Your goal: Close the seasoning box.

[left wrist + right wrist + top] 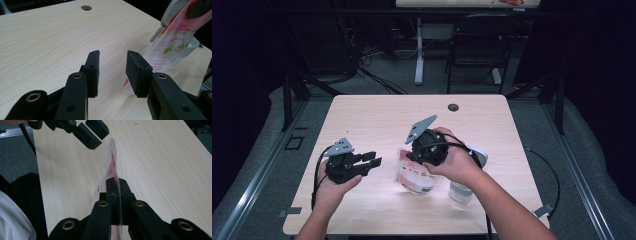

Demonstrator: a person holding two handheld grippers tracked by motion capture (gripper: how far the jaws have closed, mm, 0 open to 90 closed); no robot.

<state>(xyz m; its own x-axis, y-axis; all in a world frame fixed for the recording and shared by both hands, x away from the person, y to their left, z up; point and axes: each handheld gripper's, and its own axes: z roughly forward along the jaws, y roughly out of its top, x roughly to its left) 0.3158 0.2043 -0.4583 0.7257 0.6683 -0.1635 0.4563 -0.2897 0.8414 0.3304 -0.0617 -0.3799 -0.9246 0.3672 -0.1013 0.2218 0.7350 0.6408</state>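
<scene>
Right tongs [115, 185] pressed together on the top edge of a clear plastic bag [111, 161] with red print, film pinched flat between the pads. High view: bag [411, 176] hangs under the right tongs [424, 152] at frame centre, lower end touching the bench [377, 112]. Left tongs [371, 163] sit left of centre, spread, holding nothing, tips aimed at the bag, just beside it, not touching. Left gripper view: pads [93, 67] apart with bare bench between them, bag [175, 37] at the right edge. White-capped bottle [464, 187] stands on the bench right of the bag, partly hidden by the right hand [457, 162].
</scene>
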